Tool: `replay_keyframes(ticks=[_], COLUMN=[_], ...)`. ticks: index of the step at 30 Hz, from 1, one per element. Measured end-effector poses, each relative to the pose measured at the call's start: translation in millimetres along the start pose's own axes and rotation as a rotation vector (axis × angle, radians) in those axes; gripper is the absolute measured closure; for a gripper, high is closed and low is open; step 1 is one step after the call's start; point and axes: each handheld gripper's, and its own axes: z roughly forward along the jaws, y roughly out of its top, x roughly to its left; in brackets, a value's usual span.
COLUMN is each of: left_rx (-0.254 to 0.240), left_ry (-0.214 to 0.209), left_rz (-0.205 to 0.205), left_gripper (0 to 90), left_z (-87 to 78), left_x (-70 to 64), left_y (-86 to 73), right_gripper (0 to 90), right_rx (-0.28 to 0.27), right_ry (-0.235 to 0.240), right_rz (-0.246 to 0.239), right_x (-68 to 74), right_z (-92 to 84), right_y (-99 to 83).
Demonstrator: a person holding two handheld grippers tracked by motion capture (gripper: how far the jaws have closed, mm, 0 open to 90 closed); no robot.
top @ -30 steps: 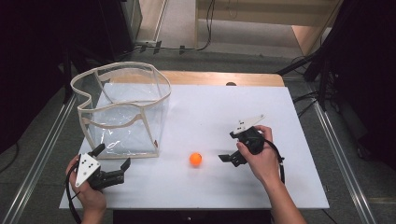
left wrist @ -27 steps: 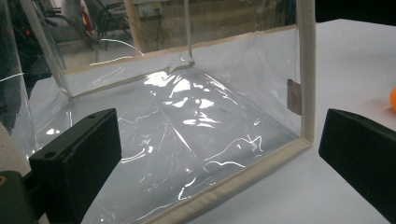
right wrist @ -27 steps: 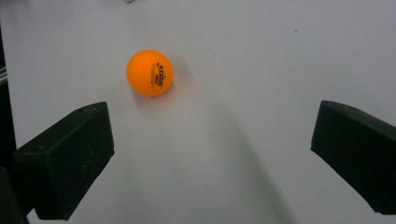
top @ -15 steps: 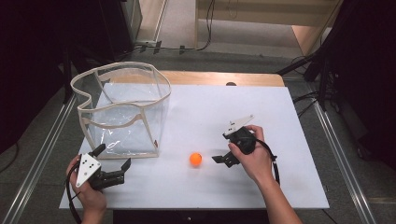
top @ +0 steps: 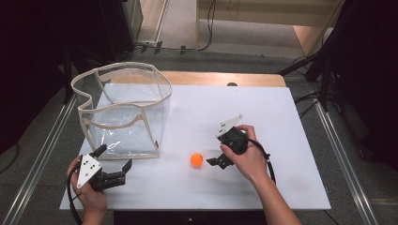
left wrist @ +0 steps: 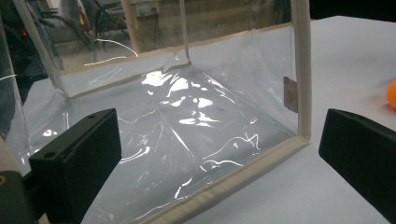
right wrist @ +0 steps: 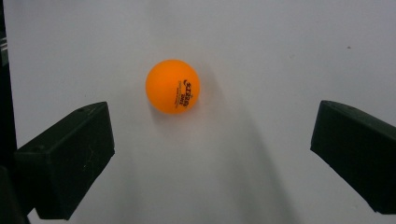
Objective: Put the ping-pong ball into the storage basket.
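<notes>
An orange table-tennis ball (top: 196, 160) (right wrist: 172, 86) lies on the white table top (top: 263, 117), right of a clear plastic bin (top: 123, 110) with cream edging. My right gripper (top: 213, 161) (right wrist: 210, 154) is open just right of the ball, its jaws pointing at it with the ball a short way ahead, untouched. My left gripper (top: 115, 164) (left wrist: 219, 158) is open near the table's front left, facing the bin's near wall (left wrist: 187, 135). At the right edge of the left gripper view shows a sliver of the ball (left wrist: 391, 93).
The bin stands at the table's back left and looks empty. A wooden strip (top: 220, 78) runs along the far edge of the table. Metal rails (top: 335, 154) flank both sides. Cables lie on the floor beyond.
My right gripper has moved left and toward the front, closing in on the ball. The left gripper and the ball have stayed put.
</notes>
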Motion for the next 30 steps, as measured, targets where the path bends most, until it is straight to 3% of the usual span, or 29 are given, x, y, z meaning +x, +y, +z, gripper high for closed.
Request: replay_keyframes(ticks=[19,30], left_rx=[0.0,0.001], left_ry=[-0.001,-0.003], left_rz=[-0.003,-0.004], left_gripper=[0.0,0.0], left_z=[-0.1,-0.1], left_x=[0.6,0.8], left_y=[0.0,0.0], right_gripper=[0.0,0.0], right_rx=[0.087,0.159], right_ry=[0.0,-0.027], right_rz=[-0.072,-0.097], right_x=[13.3,23.0], right_z=[23.0,39.7], right_y=[21.8,30.5])
